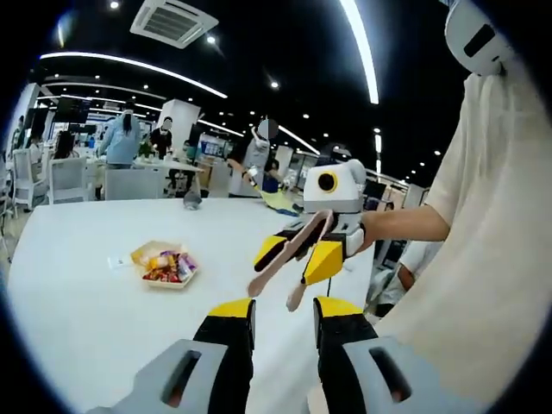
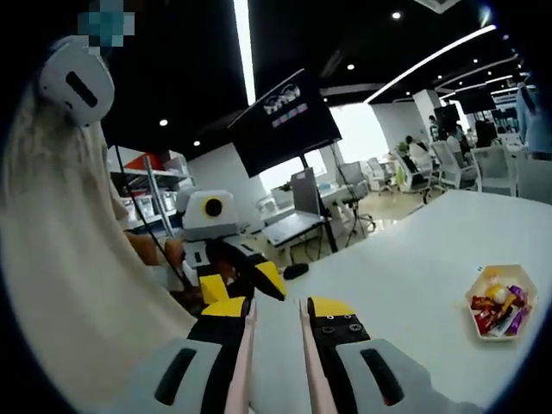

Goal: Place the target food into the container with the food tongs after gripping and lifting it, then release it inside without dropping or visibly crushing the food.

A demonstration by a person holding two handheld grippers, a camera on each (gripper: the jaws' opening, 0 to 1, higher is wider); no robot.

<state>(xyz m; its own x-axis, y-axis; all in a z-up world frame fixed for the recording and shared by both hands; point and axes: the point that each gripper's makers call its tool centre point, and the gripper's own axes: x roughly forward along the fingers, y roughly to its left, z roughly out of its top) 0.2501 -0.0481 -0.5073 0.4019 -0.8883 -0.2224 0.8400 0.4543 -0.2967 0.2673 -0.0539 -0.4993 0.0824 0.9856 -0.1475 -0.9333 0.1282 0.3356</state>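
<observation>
A pale hexagonal container (image 1: 164, 265) (image 2: 498, 310) of wrapped snacks sits on the white table (image 1: 86, 328). Pink food tongs (image 1: 280, 254) (image 2: 244, 371) are held in my right gripper (image 1: 297, 254) (image 2: 278, 309), which is shut on their arms. The tong tips stand apart with nothing between them, in the air well to the right of the container in the left gripper view. My left gripper (image 1: 283, 315) (image 2: 241, 285) is open and holds nothing. It hovers over the table's near edge, facing the right gripper.
A person in a cream shirt (image 1: 492, 259) (image 2: 60, 285) wearing a white headset holds both grippers. A small white label (image 1: 119, 260) lies by the container. A dark object (image 1: 191, 200) lies farther back on the table. Chairs, desks and people fill the room behind.
</observation>
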